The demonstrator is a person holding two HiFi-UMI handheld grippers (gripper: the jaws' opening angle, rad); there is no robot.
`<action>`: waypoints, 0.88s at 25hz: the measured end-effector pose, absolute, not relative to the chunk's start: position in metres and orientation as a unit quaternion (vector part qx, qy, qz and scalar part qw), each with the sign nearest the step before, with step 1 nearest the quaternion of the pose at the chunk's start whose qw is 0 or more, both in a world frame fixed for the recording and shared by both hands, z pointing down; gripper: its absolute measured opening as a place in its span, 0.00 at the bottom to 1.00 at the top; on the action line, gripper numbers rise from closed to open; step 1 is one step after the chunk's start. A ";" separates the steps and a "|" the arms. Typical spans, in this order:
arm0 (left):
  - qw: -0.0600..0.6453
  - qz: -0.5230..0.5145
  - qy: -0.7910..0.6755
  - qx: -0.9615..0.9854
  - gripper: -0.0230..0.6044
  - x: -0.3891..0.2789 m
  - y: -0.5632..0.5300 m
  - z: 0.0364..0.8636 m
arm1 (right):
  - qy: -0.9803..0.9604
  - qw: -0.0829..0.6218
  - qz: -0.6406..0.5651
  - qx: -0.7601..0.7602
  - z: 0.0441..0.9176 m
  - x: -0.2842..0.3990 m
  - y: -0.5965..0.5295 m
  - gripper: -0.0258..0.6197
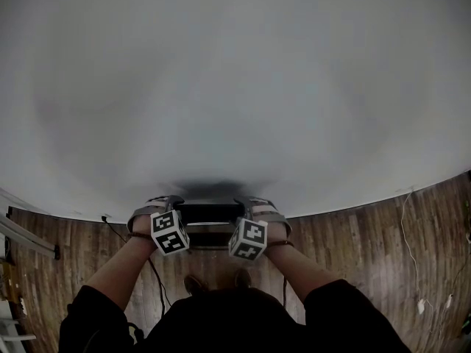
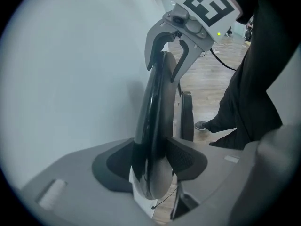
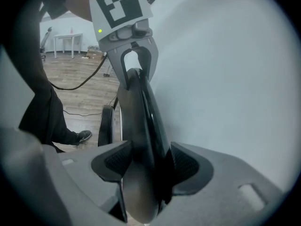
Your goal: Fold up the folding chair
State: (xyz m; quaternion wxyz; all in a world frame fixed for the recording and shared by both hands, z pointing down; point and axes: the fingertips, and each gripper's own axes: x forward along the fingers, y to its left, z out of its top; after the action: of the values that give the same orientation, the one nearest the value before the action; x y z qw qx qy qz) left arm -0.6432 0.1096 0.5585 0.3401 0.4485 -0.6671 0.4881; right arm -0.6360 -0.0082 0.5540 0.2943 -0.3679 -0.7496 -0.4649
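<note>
A black folding chair stands upright close to a white wall, its glossy top edge toward me. My left gripper and right gripper straddle that top edge, one at each end. In the left gripper view the chair's back runs between the left gripper pads, and the jaws stand open around it with a slim gap on the right side. In the right gripper view the back likewise lies between the open right gripper. A second black panel stands just behind.
The white wall fills the space ahead. Wooden floor lies below, with thin cables at the right and a metal rail at the left. The person's shoes are close behind the chair. A small table stands far off.
</note>
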 end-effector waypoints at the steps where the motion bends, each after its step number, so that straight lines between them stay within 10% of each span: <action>1: 0.341 0.489 -0.670 0.443 0.38 -0.645 0.110 0.558 | -0.753 0.291 -0.466 -0.362 0.553 -0.638 -0.008 0.44; 22: 0.299 0.493 -0.740 0.347 0.46 -0.684 0.113 0.552 | -0.792 0.274 -0.474 -0.269 0.552 -0.677 -0.016 0.49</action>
State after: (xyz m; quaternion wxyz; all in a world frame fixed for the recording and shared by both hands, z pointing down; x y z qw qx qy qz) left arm -0.6845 0.1127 0.5524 0.2995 0.3473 -0.7396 0.4926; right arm -0.6767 -0.0160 0.5525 0.2743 -0.2687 -0.7923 -0.4742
